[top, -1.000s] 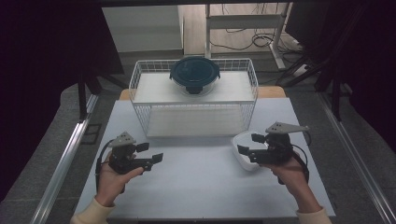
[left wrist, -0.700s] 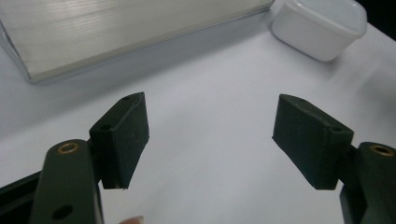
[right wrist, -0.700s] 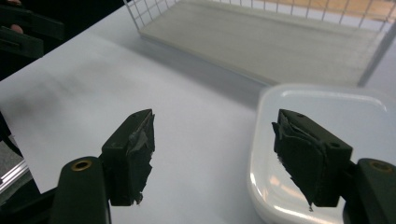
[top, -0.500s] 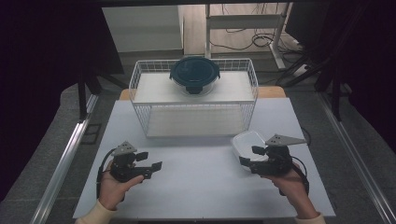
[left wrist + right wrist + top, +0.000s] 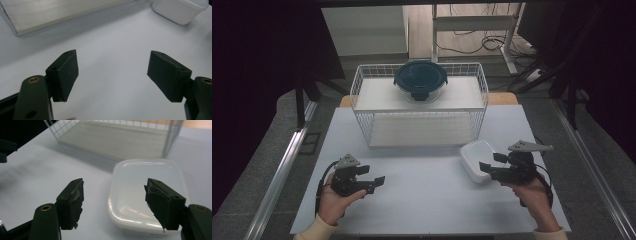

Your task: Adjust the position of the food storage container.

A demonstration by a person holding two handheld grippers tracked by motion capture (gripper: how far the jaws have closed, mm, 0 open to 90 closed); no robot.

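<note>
On my feed: 1 white table, 1 wire basket with 1 dark-lidded round bowl on top, and 1 white plastic tub lying on the table just in front of the basket's right corner. My right gripper sits level at the tub, jaws spread and just closing a little, pads not pressing it. My left gripper rests low over bare table, jaws spread wide, nothing between them.
</note>
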